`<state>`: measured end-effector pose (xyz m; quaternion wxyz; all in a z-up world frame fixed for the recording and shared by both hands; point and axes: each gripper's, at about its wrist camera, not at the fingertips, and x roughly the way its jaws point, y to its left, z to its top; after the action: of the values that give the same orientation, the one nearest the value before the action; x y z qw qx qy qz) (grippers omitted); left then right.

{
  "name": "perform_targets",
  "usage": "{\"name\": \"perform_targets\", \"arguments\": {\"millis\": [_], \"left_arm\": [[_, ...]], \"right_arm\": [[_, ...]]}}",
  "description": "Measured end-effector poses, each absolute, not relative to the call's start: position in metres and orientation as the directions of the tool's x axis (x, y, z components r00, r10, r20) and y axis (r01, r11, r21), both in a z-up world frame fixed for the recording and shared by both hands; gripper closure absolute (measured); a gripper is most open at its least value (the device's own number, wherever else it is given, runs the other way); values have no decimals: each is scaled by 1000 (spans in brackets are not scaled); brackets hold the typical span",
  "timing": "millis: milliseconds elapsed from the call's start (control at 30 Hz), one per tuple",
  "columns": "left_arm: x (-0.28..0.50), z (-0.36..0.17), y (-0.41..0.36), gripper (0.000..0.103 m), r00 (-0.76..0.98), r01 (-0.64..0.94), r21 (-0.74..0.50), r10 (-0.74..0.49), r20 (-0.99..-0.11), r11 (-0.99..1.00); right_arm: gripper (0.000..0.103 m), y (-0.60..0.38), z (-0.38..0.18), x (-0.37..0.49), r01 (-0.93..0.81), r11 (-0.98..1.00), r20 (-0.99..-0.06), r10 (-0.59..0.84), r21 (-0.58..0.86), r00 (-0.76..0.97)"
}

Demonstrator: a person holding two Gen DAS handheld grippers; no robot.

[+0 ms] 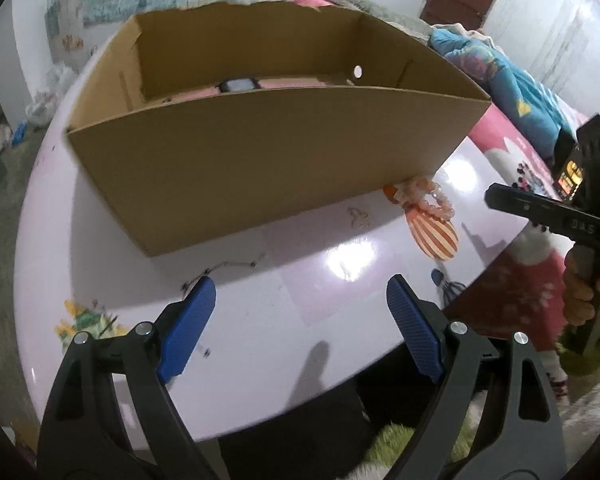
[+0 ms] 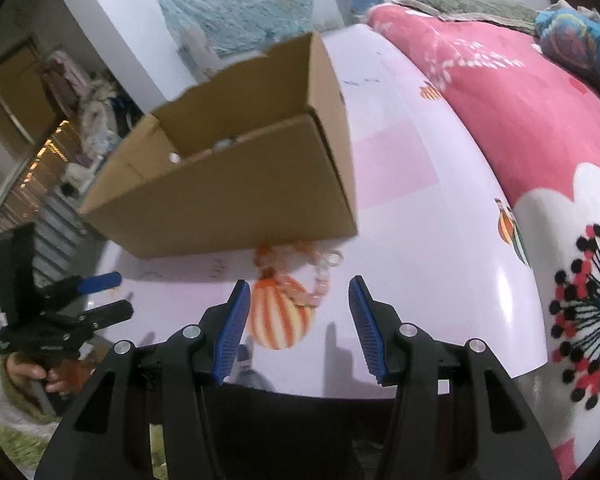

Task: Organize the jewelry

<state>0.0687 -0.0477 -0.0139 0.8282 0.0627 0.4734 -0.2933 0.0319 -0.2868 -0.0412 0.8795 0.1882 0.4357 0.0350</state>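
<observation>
An open cardboard box point(image 1: 260, 160) stands on a pale glossy table point(image 1: 300, 340). Inside it lies a watch point(image 1: 238, 85) with a pink strap. A pink and orange beaded bracelet point(image 1: 424, 196) rests on the table against the box's near right corner. A thin chain point(image 1: 236, 264) lies in front of the box, just beyond my left gripper point(image 1: 300, 296), which is open and empty. My right gripper point(image 2: 296, 296) is open too, hovering short of the bracelet point(image 2: 320, 276) with nothing between its fingers. The box point(image 2: 236, 208) stands behind the bracelet.
A second small chain point(image 1: 358, 216) lies near the box front. A striped balloon print point(image 2: 280, 316) marks the tabletop. A bed with a pink flowered blanket point(image 2: 520, 120) borders the table on the right. The table's near edge point(image 1: 340, 380) runs just under both grippers.
</observation>
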Motion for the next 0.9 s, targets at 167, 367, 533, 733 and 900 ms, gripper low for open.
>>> {"name": "perform_targets", "arguments": {"millis": [167, 367, 533, 733, 900], "left_arm": [[67, -24, -76, 31, 429, 597, -92, -414, -803, 797], [73, -34, -105, 50, 426, 647, -77, -442, -789, 759], [78, -40, -120, 62, 422, 673, -49, -437, -795, 738], [78, -41, -129, 73, 458, 682, 11, -415, -786, 731], [77, -41, -132, 87, 459, 701, 20, -429, -778, 713]], "right_arm": [[68, -282, -56, 43, 107, 940, -778, 200, 323, 596], [71, -278, -63, 55, 94, 950, -787, 189, 298, 588], [75, -272, -67, 60, 78, 950, -791, 205, 303, 576], [76, -266, -70, 61, 62, 952, -792, 212, 299, 572], [77, -267, -71, 63, 53, 951, -788, 219, 303, 575]]}}
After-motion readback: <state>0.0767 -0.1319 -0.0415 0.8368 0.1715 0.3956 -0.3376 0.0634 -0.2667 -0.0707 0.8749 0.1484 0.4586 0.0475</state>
